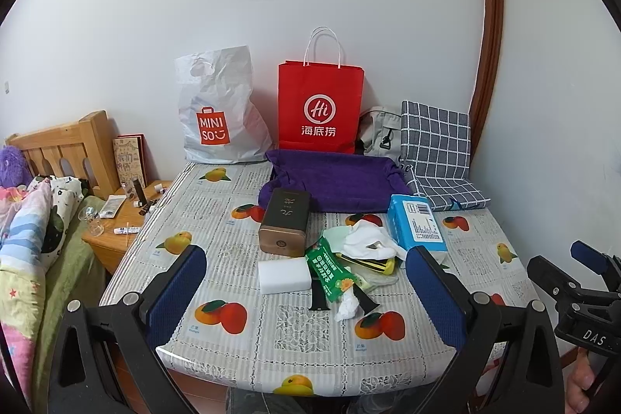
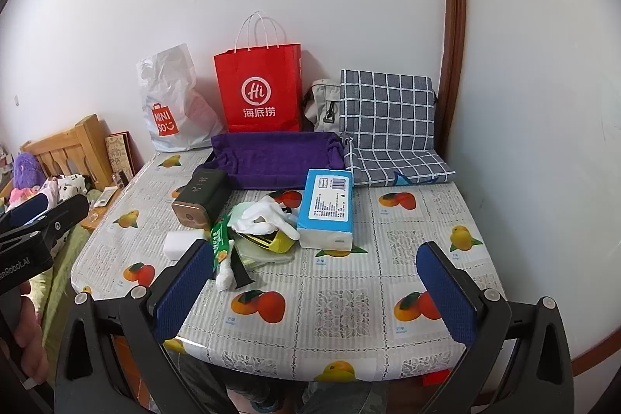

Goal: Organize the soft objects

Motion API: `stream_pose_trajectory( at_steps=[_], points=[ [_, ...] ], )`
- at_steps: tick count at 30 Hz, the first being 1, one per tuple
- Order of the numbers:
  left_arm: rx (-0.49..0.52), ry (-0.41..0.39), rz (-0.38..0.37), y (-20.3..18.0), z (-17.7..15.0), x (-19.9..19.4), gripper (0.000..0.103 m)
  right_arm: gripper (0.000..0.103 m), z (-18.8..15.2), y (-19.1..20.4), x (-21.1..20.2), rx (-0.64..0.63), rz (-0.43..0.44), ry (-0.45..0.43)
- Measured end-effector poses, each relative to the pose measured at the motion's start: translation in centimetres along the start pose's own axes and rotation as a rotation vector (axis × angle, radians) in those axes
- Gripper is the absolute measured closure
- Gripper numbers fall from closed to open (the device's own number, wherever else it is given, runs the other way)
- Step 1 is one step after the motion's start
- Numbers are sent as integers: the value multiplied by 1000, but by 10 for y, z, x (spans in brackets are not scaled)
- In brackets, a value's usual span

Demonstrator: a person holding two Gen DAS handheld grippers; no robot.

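Observation:
On the fruit-print table [image 1: 271, 340] lies a small heap: a white sponge block [image 1: 285, 275], a green packet [image 1: 330, 270], white gloves [image 1: 368, 241] and a blue tissue pack [image 1: 415, 226]. Behind the heap sits a purple fabric basket [image 1: 337, 181]. My left gripper [image 1: 306, 253] hovers open over the near edge, facing the heap with nothing between its pads. My right gripper [image 2: 314, 246] is open too, empty, right of the heap. From there the gloves [image 2: 264, 216], tissue pack [image 2: 328, 206] and purple basket [image 2: 279, 161] lie ahead.
A dark tin box [image 1: 285, 224] stands left of the heap. A red paper bag [image 1: 320, 107], a white plastic bag [image 1: 217, 111], a grey bag [image 1: 380, 130] and a checked cushion [image 1: 438, 158] line the wall. A bed [image 1: 35, 231] and nightstand [image 1: 116, 224] are left.

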State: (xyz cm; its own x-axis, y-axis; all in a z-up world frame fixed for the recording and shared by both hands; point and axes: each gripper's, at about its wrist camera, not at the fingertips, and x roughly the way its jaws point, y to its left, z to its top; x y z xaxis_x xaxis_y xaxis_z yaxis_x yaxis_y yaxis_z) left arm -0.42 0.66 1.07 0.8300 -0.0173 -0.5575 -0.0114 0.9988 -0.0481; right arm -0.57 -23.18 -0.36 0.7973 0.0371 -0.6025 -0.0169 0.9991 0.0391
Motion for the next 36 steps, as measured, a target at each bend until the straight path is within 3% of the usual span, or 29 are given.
stream_pose_trajectory(
  at_steps=[36],
  points=[
    [-1, 0, 5, 3, -2, -2, 0, 0, 0, 7, -5, -12, 5, -4]
  ],
)
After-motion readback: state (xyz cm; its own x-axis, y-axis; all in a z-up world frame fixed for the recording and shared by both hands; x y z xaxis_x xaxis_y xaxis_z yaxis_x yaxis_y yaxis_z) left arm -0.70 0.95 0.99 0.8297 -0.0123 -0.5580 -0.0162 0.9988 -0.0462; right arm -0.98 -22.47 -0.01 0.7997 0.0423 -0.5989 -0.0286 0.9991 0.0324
